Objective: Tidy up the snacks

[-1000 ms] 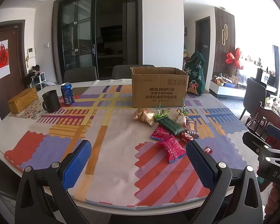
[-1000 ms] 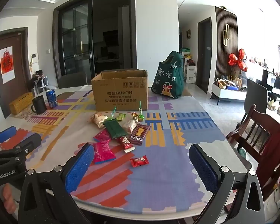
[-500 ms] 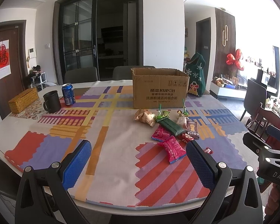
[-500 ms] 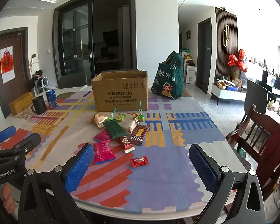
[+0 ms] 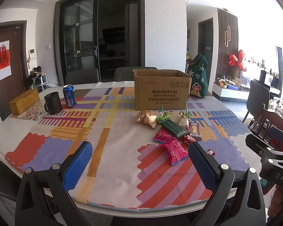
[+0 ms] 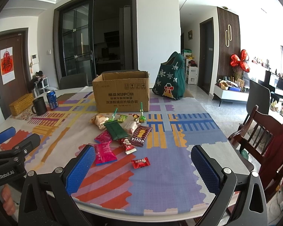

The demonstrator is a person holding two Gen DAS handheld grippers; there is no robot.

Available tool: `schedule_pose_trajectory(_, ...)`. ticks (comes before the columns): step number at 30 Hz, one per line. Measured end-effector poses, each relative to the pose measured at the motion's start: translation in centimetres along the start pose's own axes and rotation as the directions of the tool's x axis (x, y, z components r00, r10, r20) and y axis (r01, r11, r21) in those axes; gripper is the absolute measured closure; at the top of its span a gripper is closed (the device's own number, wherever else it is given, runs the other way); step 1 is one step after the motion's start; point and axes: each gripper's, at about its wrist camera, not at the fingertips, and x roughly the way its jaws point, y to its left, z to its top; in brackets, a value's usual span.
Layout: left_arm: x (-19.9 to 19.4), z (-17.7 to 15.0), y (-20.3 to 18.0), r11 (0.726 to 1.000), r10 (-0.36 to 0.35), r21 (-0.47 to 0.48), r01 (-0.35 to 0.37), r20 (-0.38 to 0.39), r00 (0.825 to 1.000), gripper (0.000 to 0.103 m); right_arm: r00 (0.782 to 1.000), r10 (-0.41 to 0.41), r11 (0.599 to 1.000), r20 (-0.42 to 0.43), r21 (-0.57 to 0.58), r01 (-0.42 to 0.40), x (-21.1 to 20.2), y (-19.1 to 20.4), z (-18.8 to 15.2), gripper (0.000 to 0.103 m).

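Red small candy (image 6: 140, 162) shows fully only from right; both hand-held grippers (image 5: 139, 166) (image 6: 142, 169) released.

The tabletop (image 6: 160, 184) wears a patchwork mat of red and white stripes, purple, yellow and blue bars; the cardboard box (image 6: 122, 94) is plain brown with dark print; a dark green flat pouch (image 6: 116, 131) lies among magenta packets (image 6: 103, 153), a small red candy wrapper (image 6: 140, 163) and a brown striped COSTA packet (image 6: 140, 136); the can (image 5: 69, 95) is blue, the mug (image 5: 51, 103) black, the woven box (image 5: 24, 101) golden; each hand-held gripper (image 5: 139, 162) is black with blue dimpled pads (image 5: 77, 166).
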Motion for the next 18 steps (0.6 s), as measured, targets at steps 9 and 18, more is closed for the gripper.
schedule_pose_trajectory(9,0.04,-0.04,-0.01,1.000,0.000,0.000,0.000,0.002,1.000,0.000,1.000,0.000,1.000,0.000,0.000,0.000,-0.02,0.03,-0.04,0.001)
schedule_pose_trajectory(18,0.03,-0.05,-0.01,1.000,0.000,0.001,0.000,0.003,1.000,0.000,1.000,0.000,1.000,0.001,0.000,0.000,0.02,0.02,-0.06,0.001)
